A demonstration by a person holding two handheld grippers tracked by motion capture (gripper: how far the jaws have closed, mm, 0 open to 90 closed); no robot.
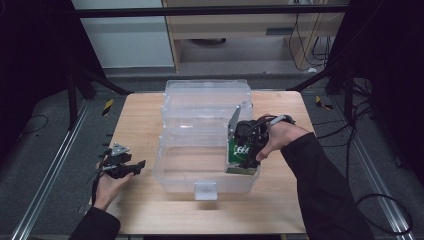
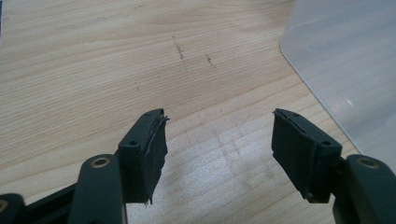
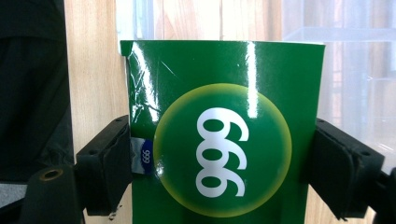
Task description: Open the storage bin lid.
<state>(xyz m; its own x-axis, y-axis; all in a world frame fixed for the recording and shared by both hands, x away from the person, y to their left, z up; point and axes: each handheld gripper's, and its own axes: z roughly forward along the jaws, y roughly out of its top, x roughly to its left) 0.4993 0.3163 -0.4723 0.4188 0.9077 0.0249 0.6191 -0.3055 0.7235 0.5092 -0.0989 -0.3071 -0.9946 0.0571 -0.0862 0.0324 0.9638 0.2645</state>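
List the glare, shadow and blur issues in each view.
High view: dim and soft, dark surroundings, the clear plastic bin hazy with pale reflections. Left gripper view: a bright sheen on the wooden table between the open left gripper jaws, bin wall washed out. Right gripper view: vertical glare streaks on the glossy green box held by the right gripper; background overexposed.

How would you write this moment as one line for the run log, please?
right hand-held gripper: shut on green box, at clear bin's near right corner | left hand-held gripper: open, holds nothing, over wooden table
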